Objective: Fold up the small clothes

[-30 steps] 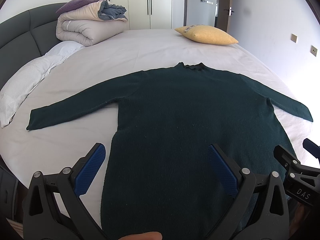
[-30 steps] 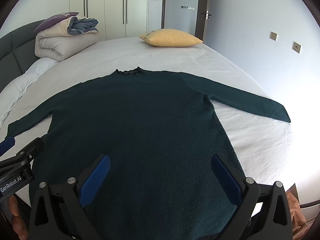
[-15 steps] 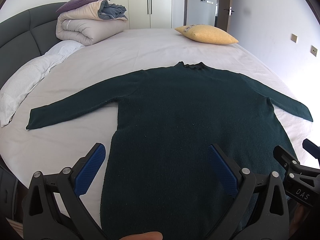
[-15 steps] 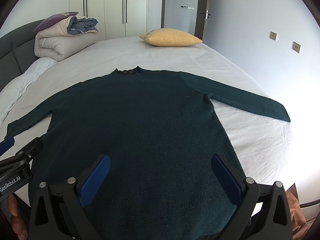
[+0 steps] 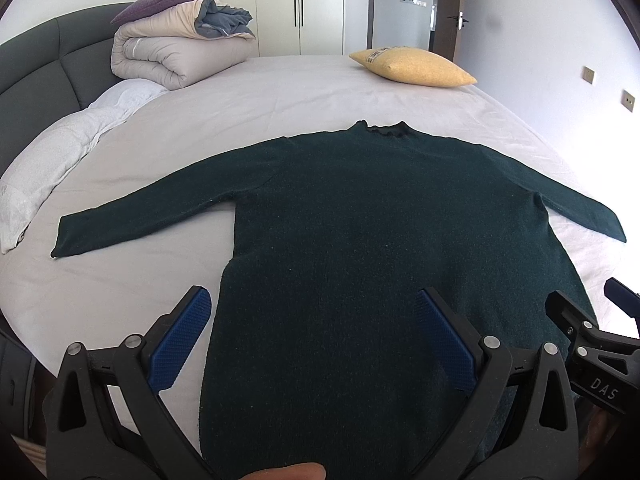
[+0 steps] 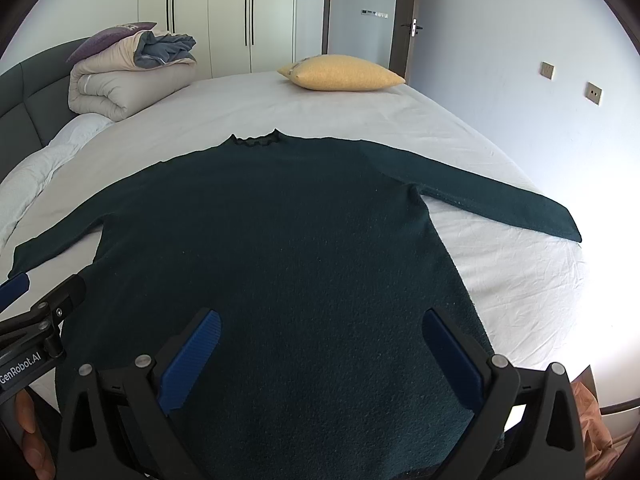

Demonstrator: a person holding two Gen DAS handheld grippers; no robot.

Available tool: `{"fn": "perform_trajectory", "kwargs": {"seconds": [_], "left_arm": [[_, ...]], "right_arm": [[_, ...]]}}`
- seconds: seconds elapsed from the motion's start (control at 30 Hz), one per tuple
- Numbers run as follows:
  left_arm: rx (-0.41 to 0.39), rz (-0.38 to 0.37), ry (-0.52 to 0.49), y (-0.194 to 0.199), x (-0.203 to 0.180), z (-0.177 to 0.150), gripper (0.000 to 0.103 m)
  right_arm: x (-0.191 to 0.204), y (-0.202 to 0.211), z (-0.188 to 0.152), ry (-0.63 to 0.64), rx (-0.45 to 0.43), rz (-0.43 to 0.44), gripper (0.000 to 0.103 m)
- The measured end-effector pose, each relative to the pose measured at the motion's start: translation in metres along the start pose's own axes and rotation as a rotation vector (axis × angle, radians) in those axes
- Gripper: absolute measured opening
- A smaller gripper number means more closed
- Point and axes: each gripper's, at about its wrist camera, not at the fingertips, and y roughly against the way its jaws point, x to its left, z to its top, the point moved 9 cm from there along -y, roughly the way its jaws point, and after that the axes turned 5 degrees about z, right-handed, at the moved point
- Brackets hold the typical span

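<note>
Left wrist view showed the left gripper (image 5: 316, 336) with fingers spread above the dark green sweater (image 5: 360, 240), flat on the bed (image 5: 280, 92); the right gripper (image 6: 320, 356) (likewise spread) neighboured lettering "GenRobot.AI" and "DAS".

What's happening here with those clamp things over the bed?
A person holds a two-finger gripper in each hand, getting ready to fold a dark green sweater. It lies flat on the bed, both sleeves spread out and collar pointing away. The left gripper and right gripper hover open above its hem end, gripping nothing. No fold has been made yet. A yellow pillow and rolled duvet sit beyond it.
</note>
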Motion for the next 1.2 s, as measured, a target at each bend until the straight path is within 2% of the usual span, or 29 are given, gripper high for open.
{"fn": "perform_trajectory", "kwargs": {"seconds": [1.2], "left_arm": [[0.005,-0.001,0.001,-0.0012,-0.0021,-0.0007,0.103]], "right_arm": [[0.002,-0.0011,-0.0037,0.005,0.005,-0.005,0.103]]}}
